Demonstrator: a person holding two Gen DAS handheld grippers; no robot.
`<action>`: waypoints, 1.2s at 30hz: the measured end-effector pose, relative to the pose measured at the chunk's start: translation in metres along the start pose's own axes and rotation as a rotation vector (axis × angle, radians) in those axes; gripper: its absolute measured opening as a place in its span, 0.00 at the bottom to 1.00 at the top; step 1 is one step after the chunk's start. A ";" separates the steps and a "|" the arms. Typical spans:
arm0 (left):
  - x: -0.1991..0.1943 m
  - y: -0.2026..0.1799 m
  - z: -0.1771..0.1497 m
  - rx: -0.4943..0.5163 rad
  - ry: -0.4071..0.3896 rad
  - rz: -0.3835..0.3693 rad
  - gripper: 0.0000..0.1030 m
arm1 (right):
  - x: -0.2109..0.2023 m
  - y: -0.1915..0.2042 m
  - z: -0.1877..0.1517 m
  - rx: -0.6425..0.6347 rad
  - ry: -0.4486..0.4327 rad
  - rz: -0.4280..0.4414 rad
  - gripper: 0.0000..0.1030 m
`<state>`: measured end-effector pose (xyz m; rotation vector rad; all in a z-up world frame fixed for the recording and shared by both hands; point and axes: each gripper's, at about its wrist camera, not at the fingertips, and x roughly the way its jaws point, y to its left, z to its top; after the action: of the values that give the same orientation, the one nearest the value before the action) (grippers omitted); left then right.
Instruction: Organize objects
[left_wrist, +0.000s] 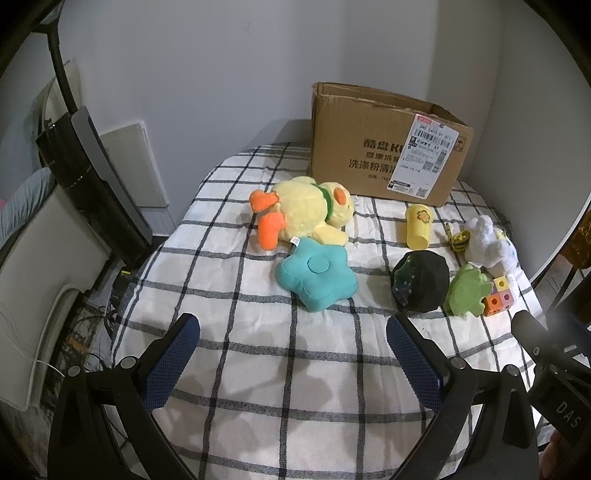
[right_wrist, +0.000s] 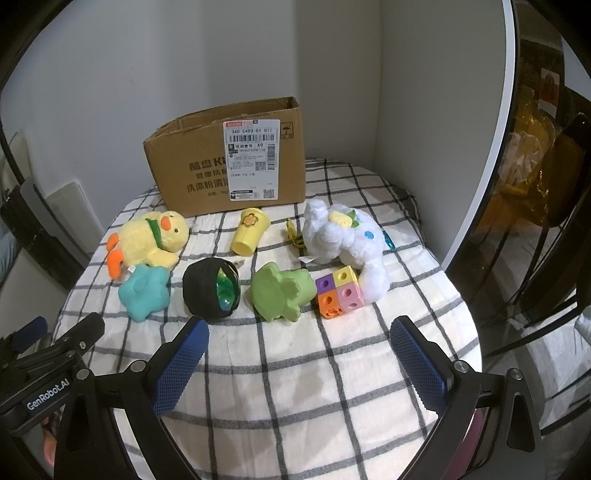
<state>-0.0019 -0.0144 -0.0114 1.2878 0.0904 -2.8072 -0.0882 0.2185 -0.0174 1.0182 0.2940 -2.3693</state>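
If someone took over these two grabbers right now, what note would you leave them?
Left gripper: open, empty, above the cloth.
Right gripper: open, empty, above the cloth.
Box stands at the back of the table.
All toys lie loose in front of it: duck, teal star, black ball, green frog, cube, white plush, yellow cup, small bee.
Done: nothing visibly.
Left: everything, presumably into the box.

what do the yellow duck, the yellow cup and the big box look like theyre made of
Yellow duck: soft plush, going by its fuzzy nap and matte, rounded stuffed shape.
Yellow cup: probably hard plastic, with smooth, even walls and a crisp rim; it lies on its side.
Box: plain brown corrugated cardboard, matte, with creased flaps and a white printed shipping label stuck on its front.
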 end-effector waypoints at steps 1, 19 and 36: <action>0.002 0.001 0.000 -0.001 0.005 0.002 1.00 | 0.002 0.000 0.000 -0.001 0.005 -0.001 0.96; 0.055 0.002 0.020 0.013 0.098 -0.009 1.00 | 0.054 0.003 0.013 0.046 0.089 0.048 0.95; 0.101 -0.014 0.037 0.037 0.178 -0.022 0.99 | 0.095 0.001 0.027 0.050 0.170 0.075 0.87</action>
<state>-0.0966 -0.0056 -0.0637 1.5513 0.0605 -2.7182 -0.1581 0.1699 -0.0680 1.2355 0.2547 -2.2372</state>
